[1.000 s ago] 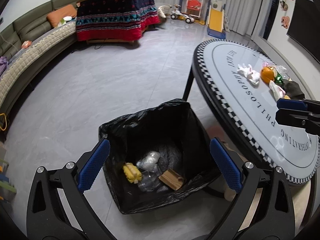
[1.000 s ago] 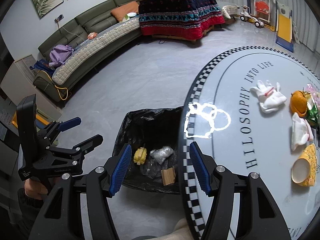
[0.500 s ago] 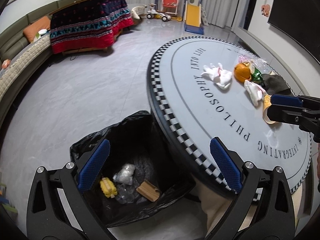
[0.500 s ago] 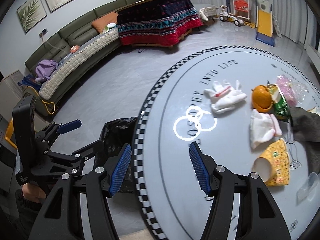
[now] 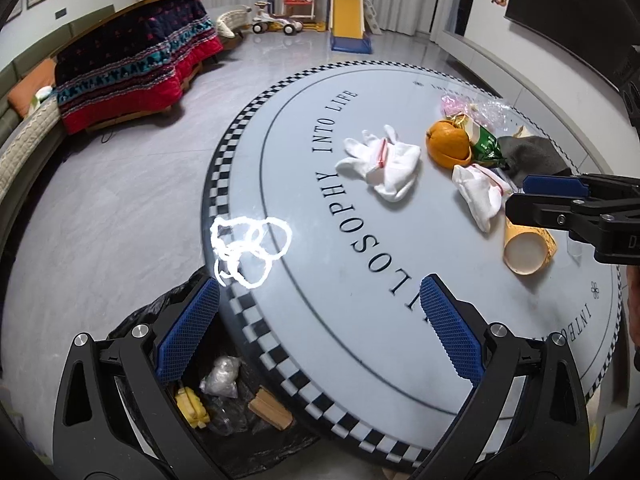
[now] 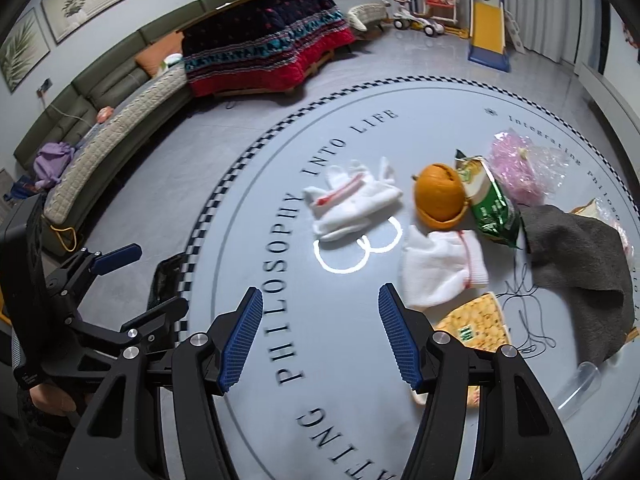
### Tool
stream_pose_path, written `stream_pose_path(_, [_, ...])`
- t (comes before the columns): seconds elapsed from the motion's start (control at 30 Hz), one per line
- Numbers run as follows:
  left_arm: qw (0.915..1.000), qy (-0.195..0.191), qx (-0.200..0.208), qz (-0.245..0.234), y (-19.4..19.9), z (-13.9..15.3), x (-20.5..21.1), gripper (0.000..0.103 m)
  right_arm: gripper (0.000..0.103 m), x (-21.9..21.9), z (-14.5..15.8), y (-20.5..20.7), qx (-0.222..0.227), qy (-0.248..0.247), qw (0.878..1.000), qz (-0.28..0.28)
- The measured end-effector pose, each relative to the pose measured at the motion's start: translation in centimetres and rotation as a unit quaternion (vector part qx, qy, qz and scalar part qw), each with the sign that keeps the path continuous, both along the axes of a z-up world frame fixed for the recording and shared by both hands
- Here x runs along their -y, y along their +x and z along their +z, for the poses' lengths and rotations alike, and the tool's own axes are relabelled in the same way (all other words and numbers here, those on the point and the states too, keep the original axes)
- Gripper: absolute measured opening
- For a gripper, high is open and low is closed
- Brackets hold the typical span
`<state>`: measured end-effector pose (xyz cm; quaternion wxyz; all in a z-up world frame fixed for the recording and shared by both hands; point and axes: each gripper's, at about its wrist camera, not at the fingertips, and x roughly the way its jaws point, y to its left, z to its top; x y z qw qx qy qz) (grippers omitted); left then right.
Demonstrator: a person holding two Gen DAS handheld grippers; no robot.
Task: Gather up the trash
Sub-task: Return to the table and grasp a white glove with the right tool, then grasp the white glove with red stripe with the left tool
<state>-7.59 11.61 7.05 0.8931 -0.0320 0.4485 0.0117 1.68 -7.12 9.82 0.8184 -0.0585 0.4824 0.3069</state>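
Note:
On the round checker-rimmed table [image 6: 224,208] lie a white glove [image 6: 352,200], an orange peel [image 6: 438,196], a green packet [image 6: 494,204], a second white glove [image 6: 444,268], a yellow paper cup [image 6: 476,324], a grey cloth [image 6: 576,268] and pink plastic wrap [image 6: 520,168]. My right gripper [image 6: 320,336] hovers open over the table's lettering, short of the gloves, with nothing between its pads. My left gripper [image 5: 320,328] is open and empty above the table's near rim. Beneath that rim stands the black trash bag [image 5: 160,320] with several scraps inside.
A clear plastic piece [image 6: 580,384] lies near the table's right edge. Across the grey floor stand a green sofa [image 6: 120,92], a low table under a patterned blanket [image 6: 264,56] and a toy slide [image 6: 488,36]. A hand [image 6: 52,400] holds the left gripper.
Both grippers have swung right, from above the trash bag to over the table. The bag has slid to the lower left of both views. Both grippers stay open and empty.

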Motion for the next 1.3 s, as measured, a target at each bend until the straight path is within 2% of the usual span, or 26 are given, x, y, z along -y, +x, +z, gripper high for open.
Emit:
stream_pose_path(0.3, [0.9998, 0.003, -0.009, -0.019, 4.5, -0.8, 1.4, 0.097, 0.062, 1.2, -3.6, 5.5, -0.042, -0.037, 0.998, -0.035])
stream_pose_path(0.53, [0.9987, 0.011, -0.025, -0.044, 8.3, -2.2, 3.3, 0.097, 0.060, 1.5, -5.9, 8.2, -0.061, -0.069, 0.994, -0.052])
stream_pose_path(0.57, [0.9984, 0.012, -0.026, -0.048, 8.7, -2.4, 3.5, 0.097, 0.058, 1.6, -6.3, 8.4, -0.064, -0.075, 0.994, -0.052])
stream_pose_path(0.63, [0.9980, 0.015, -0.029, -0.054, 9.6, -2.8, 4.0, 0.097, 0.036, 1.8, -7.1, 8.8, -0.073, -0.084, 0.993, -0.050])
stream_pose_path(0.7, [0.9976, 0.020, -0.032, -0.058, 10.4, -3.1, 4.4, 0.097, 0.019, 2.3, -7.2, 9.0, -0.070, -0.085, 0.992, -0.056])
stream_pose_path(0.73, [0.9975, 0.022, -0.033, -0.059, 10.8, -3.2, 4.6, 0.097, 0.016, 2.9, -7.1, 9.2, -0.079, -0.067, 0.993, -0.060])
stream_pose_path(0.87, [0.9975, 0.028, -0.035, -0.055, 12.3, -3.7, 4.9, 0.097, 0.015, 4.7, -6.1, 9.4, -0.082, -0.022, 0.993, -0.080])
stream_pose_path(1.03, [0.9978, 0.037, -0.025, -0.049, 14.1, -4.2, 5.3, 0.097, 0.015, 5.7, -5.4, 9.5, -0.084, -0.003, 0.993, -0.085])
stream_pose_path(1.13, [0.9976, 0.040, -0.034, -0.045, 15.4, -4.6, 5.4, 0.096, 0.015, 6.0, -5.4, 9.5, -0.086, 0.006, 0.993, -0.086])
stream_pose_path(1.27, [0.9966, 0.047, -0.052, -0.043, 16.7, -5.4, 5.5, 0.089, 0.015, 6.3, -5.4, 9.1, -0.086, 0.012, 0.992, -0.086])
stream_pose_path(1.3, [0.9964, 0.043, -0.057, -0.045, 16.8, -5.7, 5.5, 0.084, 0.015, 6.3, -5.3, 9.0, -0.086, 0.013, 0.992, -0.087])
